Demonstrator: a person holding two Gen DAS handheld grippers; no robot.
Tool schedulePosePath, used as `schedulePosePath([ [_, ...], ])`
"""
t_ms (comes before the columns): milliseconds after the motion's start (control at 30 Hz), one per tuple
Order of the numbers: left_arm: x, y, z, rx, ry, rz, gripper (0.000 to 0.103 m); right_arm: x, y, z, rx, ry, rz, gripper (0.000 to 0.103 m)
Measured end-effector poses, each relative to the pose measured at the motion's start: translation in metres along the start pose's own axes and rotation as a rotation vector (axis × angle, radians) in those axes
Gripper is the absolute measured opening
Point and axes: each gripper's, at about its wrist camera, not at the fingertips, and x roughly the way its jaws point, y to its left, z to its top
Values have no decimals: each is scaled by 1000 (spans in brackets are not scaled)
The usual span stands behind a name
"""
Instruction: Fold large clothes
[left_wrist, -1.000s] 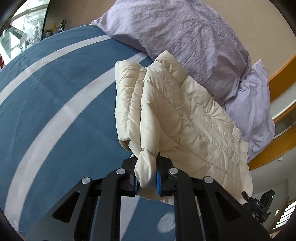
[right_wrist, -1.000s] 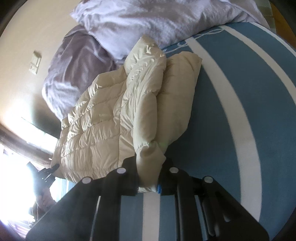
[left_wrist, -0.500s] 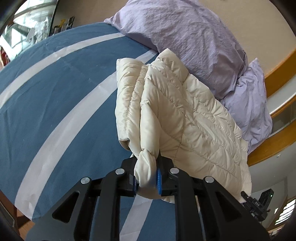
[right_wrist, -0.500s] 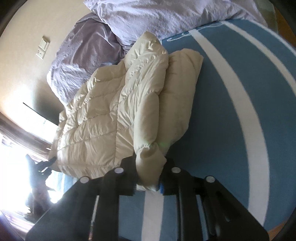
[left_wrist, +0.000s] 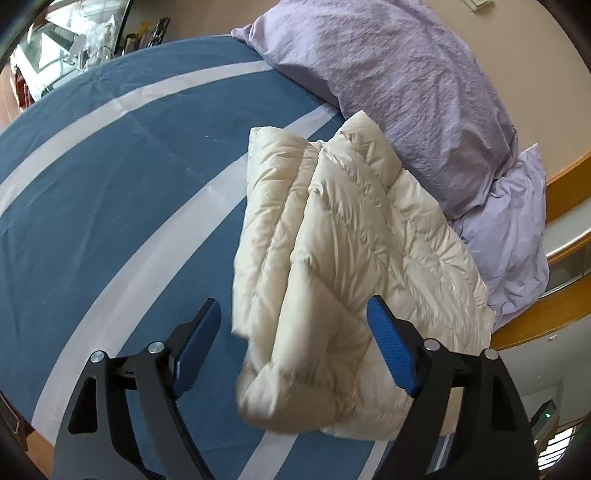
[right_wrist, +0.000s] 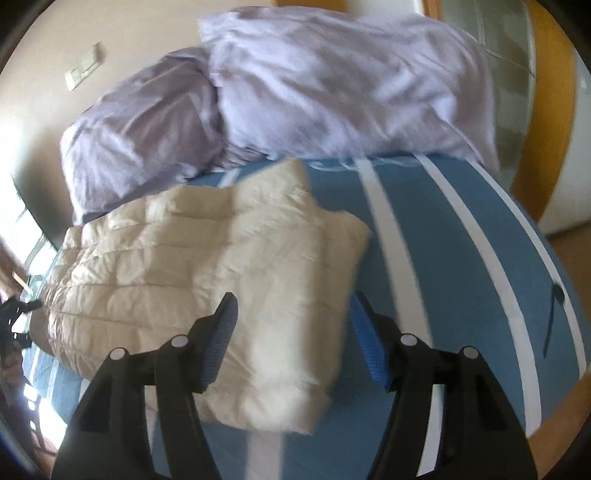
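Note:
A cream quilted puffer jacket (left_wrist: 343, 266) lies folded on the blue bed cover with white stripes (left_wrist: 110, 192). My left gripper (left_wrist: 295, 332) is open, its blue pads (left_wrist: 391, 350) standing apart on either side of the jacket's near corner. In the right wrist view the same jacket (right_wrist: 207, 266) lies flat. My right gripper (right_wrist: 293, 332) is open above the jacket's near edge, with nothing between its pads (right_wrist: 365, 343). The right wrist view is motion-blurred.
Two lilac pillows (left_wrist: 424, 92) lie against the beige wall behind the jacket; they also show in the right wrist view (right_wrist: 314, 96). A wooden bed frame (left_wrist: 554, 310) runs along the right. The bed's edge and floor (left_wrist: 33, 439) show at lower left.
Both grippers have opened and let go of the jacket's corners. The jacket has dropped flat onto the bed. The right gripper has swung round and pulled back.

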Motion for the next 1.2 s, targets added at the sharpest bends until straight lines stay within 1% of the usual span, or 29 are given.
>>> schedulePosePath([
  [133,13,-5,6,-14,20,2,83,20,41,-2,-113,10,21,64],
  [233,20,-6,9,-38,28,-8,85,32,64,-6,-182,20,19,64],
  [433,26,-8,13,-65,11,-13,86,53,86,-19,-227,47,33,64],
  [500,28,-9,14,-77,0,-15,85,59,89,-25,-239,52,27,69],
  [567,28,-8,13,-93,-13,-24,78,65,93,-30,-248,56,8,73],
  [633,29,-8,12,-105,-21,-39,63,71,97,-35,-256,62,-13,74],
  [667,28,-8,12,-109,-28,-47,58,73,99,-37,-262,65,-21,75],
  [733,26,-9,12,-114,-40,-69,43,78,104,-41,-277,70,-48,76],
  [833,20,-14,16,-122,-56,-113,29,83,109,-43,-283,76,-70,77],
  [933,9,-23,21,-121,-80,-172,24,85,109,-44,-274,83,-72,77],
  [1000,0,-33,24,-110,-100,-211,23,87,108,-43,-267,88,-71,77],
  [1200,-20,-66,27,-64,-135,-299,22,89,107,-41,-244,101,-60,78],
])
